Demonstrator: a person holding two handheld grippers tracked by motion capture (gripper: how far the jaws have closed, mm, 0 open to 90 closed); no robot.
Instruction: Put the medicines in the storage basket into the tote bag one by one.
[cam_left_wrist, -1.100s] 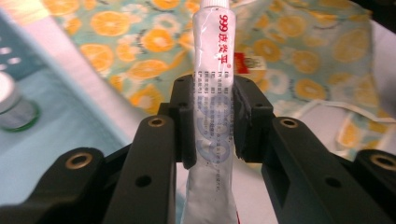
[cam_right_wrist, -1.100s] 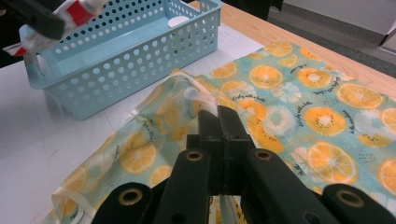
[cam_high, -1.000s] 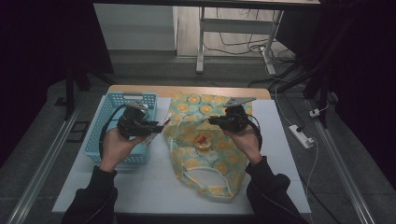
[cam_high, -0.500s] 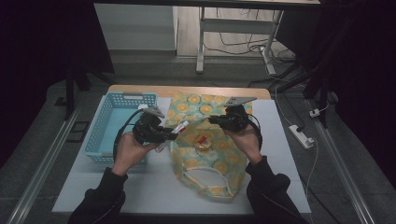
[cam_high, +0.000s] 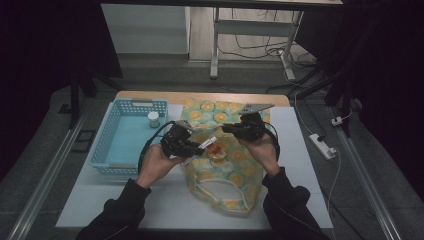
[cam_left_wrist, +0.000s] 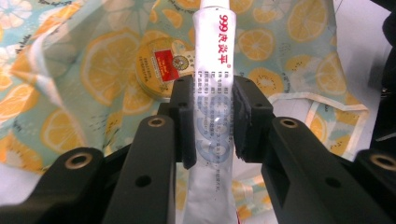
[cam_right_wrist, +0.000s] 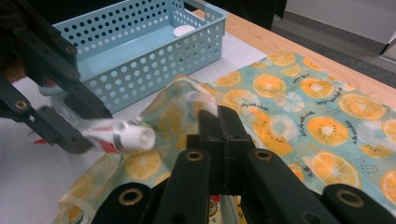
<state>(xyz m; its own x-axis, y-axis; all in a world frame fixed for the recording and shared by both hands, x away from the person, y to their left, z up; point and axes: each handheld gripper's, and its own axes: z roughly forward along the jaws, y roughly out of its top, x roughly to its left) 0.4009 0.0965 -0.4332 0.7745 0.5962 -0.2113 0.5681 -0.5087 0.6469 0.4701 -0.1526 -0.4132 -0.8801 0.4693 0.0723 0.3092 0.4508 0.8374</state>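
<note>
At the left of the high view a blue perforated basket (cam_high: 129, 137) holds a small white-capped jar (cam_high: 153, 119). Just right of it, at centre, the left claw (cam_high: 192, 148) pinches a white ointment tube (cam_left_wrist: 212, 88) above the fruit-print bag (cam_high: 227, 172), near a round tin (cam_high: 217, 154). Right of centre, the right claw (cam_right_wrist: 218, 122) is pressed together on the bag's edge.

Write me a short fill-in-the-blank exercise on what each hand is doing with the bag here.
1. The left tongs clamp a white ointment ____ with red print.
2. The right tongs pinch the edge of the ____-patterned fabric bag.
3. A round gold tin lies on the ____.
4. A small white-capped bottle stands inside the blue perforated plastic ____.

Missing words: tube; orange-slice; bag; basket
</note>
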